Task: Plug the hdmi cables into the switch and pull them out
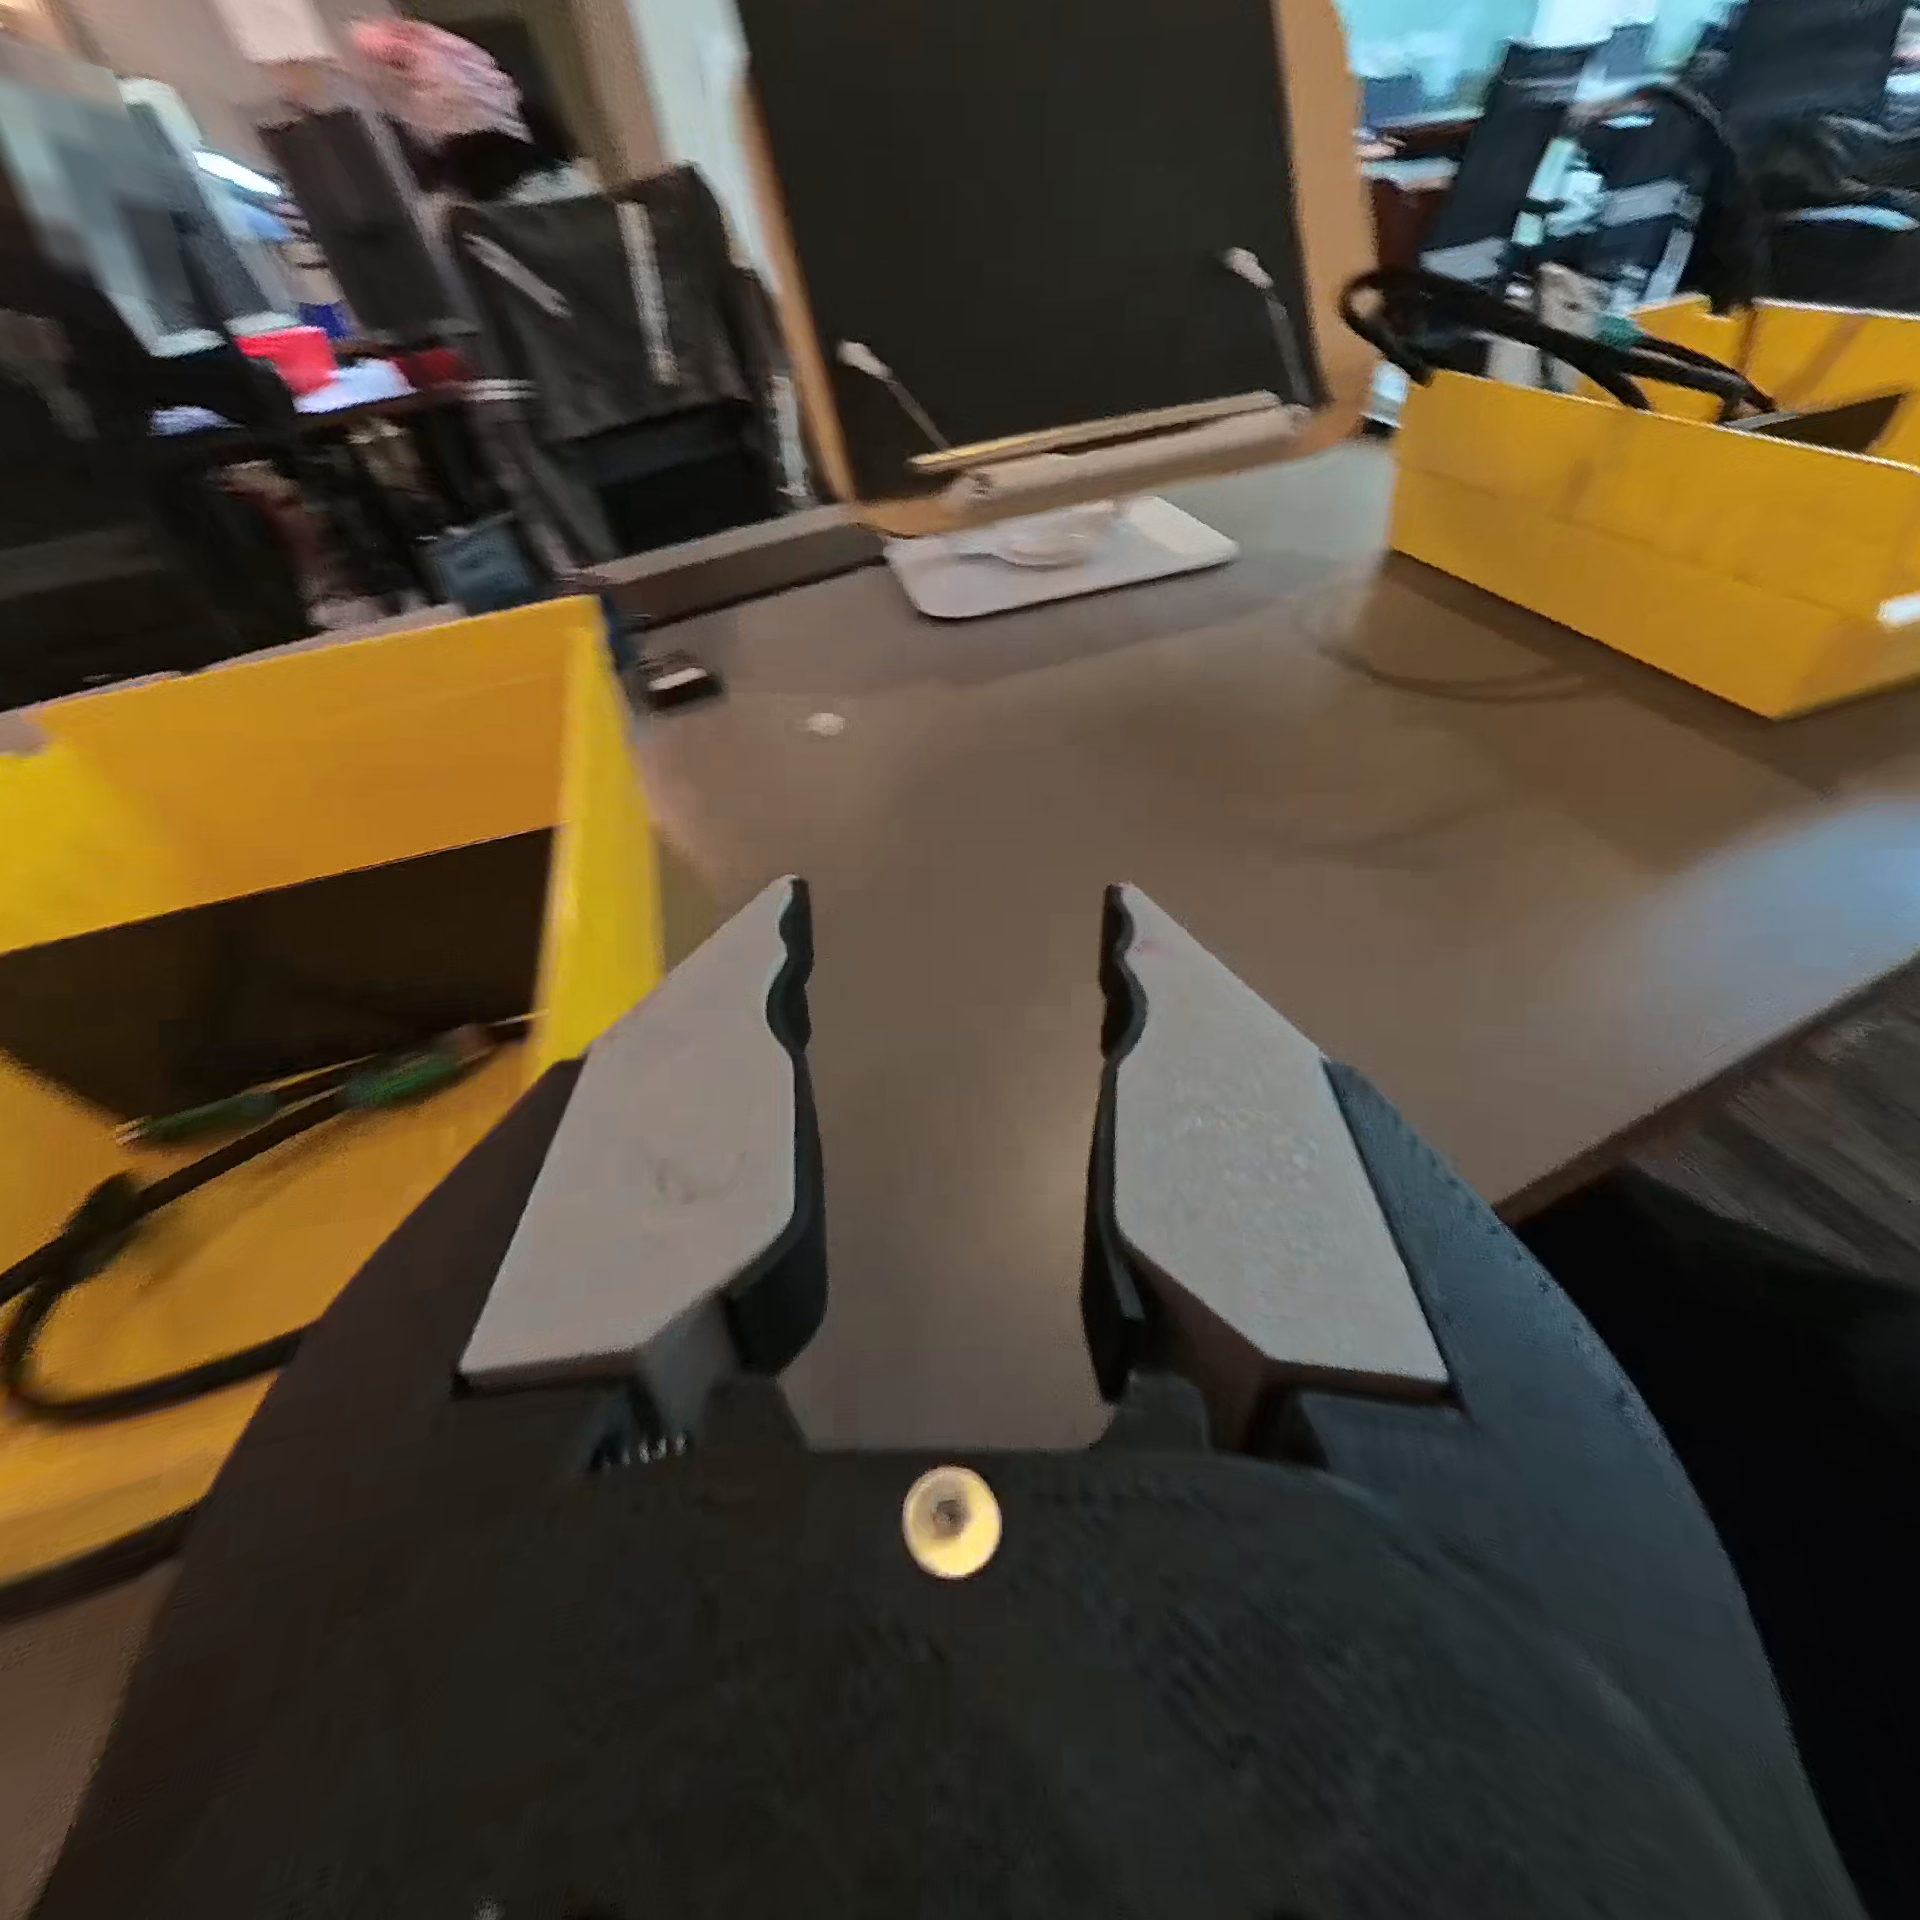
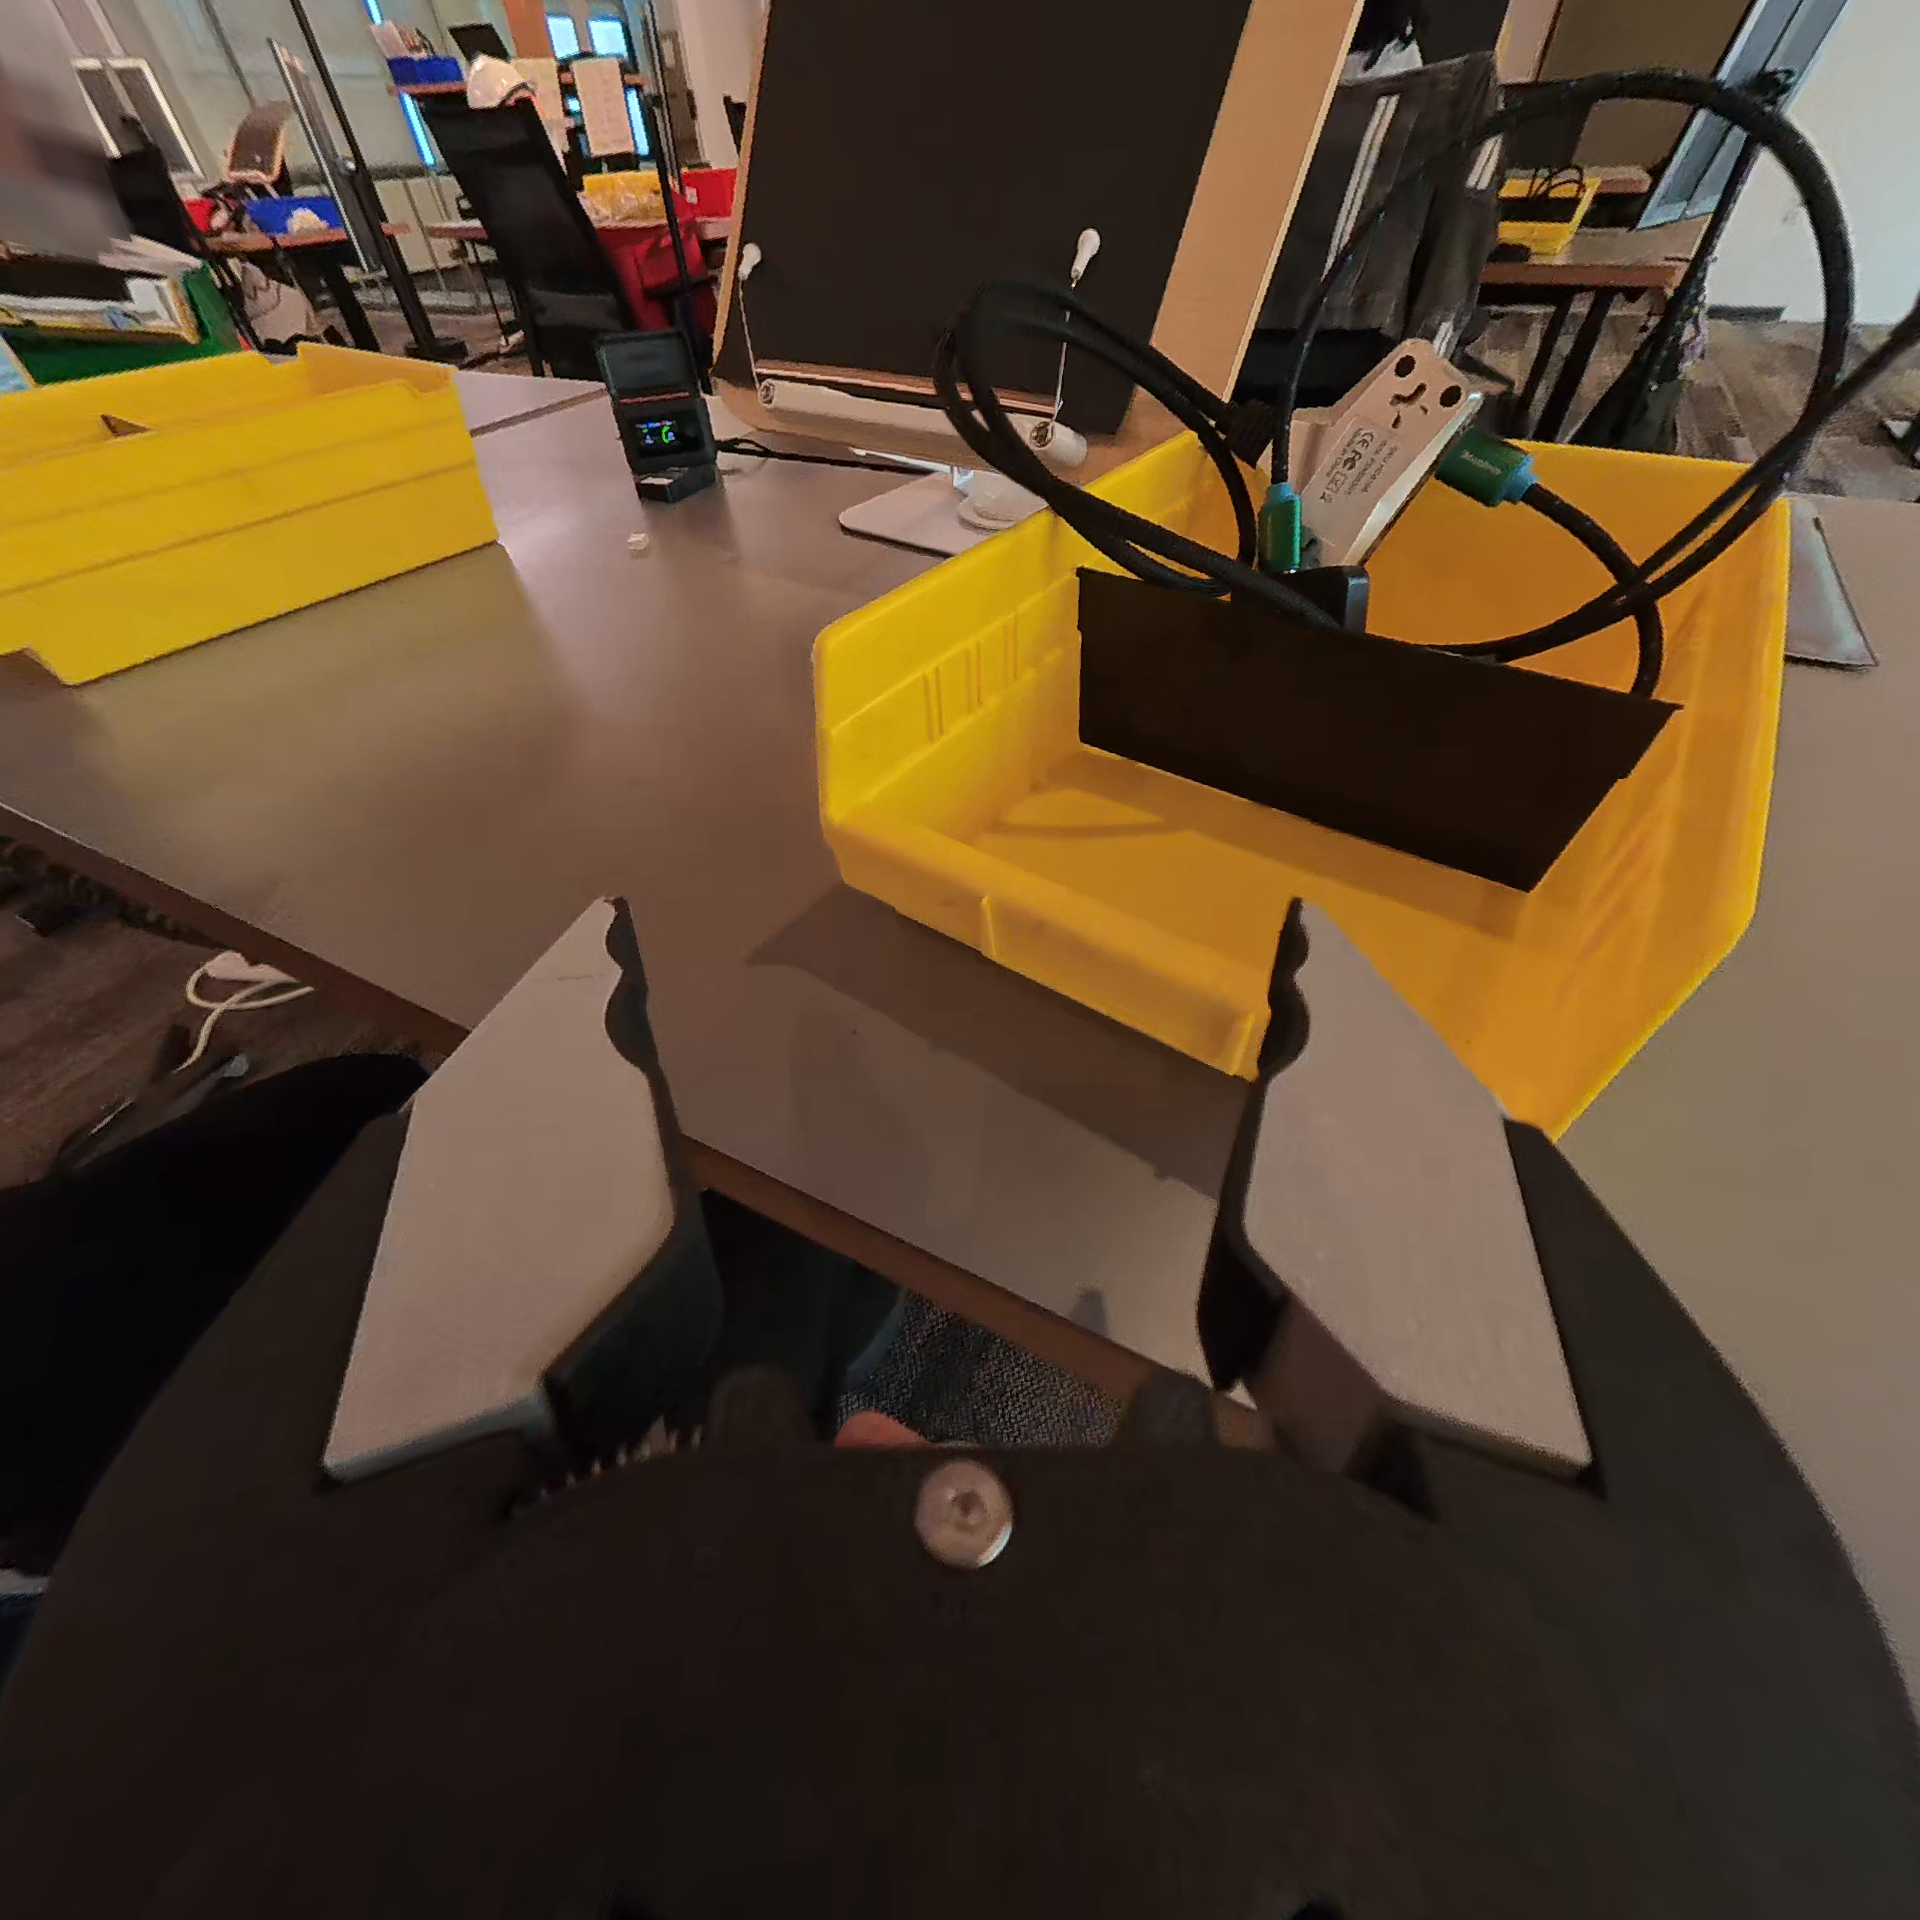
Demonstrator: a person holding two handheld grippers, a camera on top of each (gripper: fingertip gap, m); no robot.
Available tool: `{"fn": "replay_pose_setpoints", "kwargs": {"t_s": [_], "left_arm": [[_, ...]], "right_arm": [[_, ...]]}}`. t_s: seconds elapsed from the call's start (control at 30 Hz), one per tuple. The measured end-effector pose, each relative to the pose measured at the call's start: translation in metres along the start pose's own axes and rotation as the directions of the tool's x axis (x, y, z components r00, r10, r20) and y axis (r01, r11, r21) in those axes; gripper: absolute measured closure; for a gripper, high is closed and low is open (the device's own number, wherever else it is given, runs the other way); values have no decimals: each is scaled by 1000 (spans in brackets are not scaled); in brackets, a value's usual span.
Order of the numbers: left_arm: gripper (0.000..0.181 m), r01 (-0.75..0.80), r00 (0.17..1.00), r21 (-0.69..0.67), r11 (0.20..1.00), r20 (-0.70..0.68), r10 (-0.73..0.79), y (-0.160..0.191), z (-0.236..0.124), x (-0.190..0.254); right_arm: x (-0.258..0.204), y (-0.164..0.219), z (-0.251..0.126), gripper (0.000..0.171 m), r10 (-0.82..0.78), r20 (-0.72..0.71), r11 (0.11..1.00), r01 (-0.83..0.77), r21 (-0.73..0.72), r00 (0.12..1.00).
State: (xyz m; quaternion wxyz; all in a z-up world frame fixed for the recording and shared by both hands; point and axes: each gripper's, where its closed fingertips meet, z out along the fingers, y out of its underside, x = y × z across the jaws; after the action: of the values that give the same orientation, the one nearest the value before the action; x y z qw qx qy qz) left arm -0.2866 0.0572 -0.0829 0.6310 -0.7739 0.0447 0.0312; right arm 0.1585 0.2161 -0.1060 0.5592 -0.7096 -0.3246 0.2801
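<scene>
Left wrist view: left gripper hangs over the brown table, jaws parted with a clear gap, nothing between them; picture is motion-blurred.
Left gripper contact: fingers touch nothing visible; bare tabletop shows through the gap.
Left bin: yellow bin stands just left of the left gripper, with a dark divider inside.
Cable in left bin: a black cable with green plug ends lies loose in that bin, not attached to anything visible.
Right wrist view: right gripper is released, jaws spread wider than the left pair, empty.
Right gripper position: held at the table's near edge; the right finger overlaps the near corner of the yellow bin in the picture; contact cannot be told.
Switch: silver switch box sits tilted in the far part of this bin, behind a black divider, underside towards the camera.
HDMI cables: black braided hdmi cables loop above the bin; one green plug meets the switch's right end, another green plug points down at its lower end. How deep either is seated cannot be told.
Background: a monitor on a silver stand and a small black device with a lit screen stand farther back on the table; a second yellow bin is well off to the left.
</scene>
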Motion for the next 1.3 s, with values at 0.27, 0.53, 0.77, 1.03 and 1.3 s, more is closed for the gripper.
{"fn": "replay_pose_setpoints", "kwargs": {"t_s": [0.27,0.53,0.77,1.03,1.3], "left_arm": [[124,63,978,-78,995,203,-46,31,-18,-69],[127,88,970,-201,976,239,-38,62,25,-87],[179,-53,959,-211,976,263,109,53,34,-98],[179,-116,954,-178,977,252,159,50,9,-98],[180,-43,965,-66,997,255,58,22,-33,-106]], "right_arm": [[-27,1,27,54,38,55,999,-38,8,998],[-50,6,73,58,28,42,997,-24,-75,999],[-36,17,114,64,-66,-40,973,55,-224,997],[-15,18,123,156,-289,-149,901,217,-376,946],[-22,31,72,163,-240,-81,905,192,-381,967]]}}
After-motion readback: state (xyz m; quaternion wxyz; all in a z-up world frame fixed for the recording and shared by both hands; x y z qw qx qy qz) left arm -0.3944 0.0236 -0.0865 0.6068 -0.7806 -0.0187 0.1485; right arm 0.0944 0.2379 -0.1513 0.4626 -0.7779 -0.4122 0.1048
